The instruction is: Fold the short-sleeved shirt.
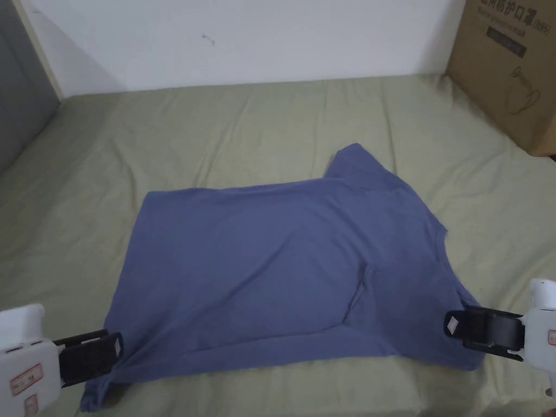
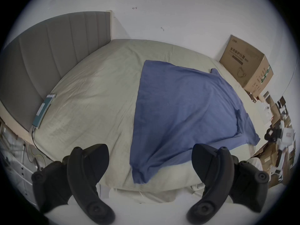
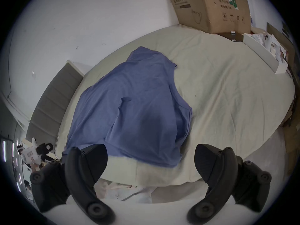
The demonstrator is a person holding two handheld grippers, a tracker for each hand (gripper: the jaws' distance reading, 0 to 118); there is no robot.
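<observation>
**Head view: both grippers released at the near edge, ready to pinch**

Head view puts the blue short-sleeved shirt [image 1: 282, 266] lying sideways on the olive bed sheet [image 1: 217, 125], hem toward your left, collar and sleeves toward your right. Your left gripper [image 1: 89, 357] sits at the near hem corner and your right gripper [image 1: 455, 324] at the near sleeve; neither has cloth in it. In each gripper view the jaws stand wide apart, with the near edge of the shirt [image 2: 178, 108] lying between and beyond them.

You appear to be lining up the first lengthwise fold. Take the hem corner and the near sleeve edge, catching both layers. Bite well in from the edge, because thin knit slips out of a shallow pinch. Lift both ends together and keep the span between them taut, so the edge carries over as one straight line.

The fabric looks like soft, matte jersey, limp and already rumpled: a crease runs from the near armpit across the body [image 3: 129, 108]. The sheet underneath is wrinkled too and may drag. A cardboard box [image 1: 510, 70] stands at the far right corner, well apart from the work.
</observation>
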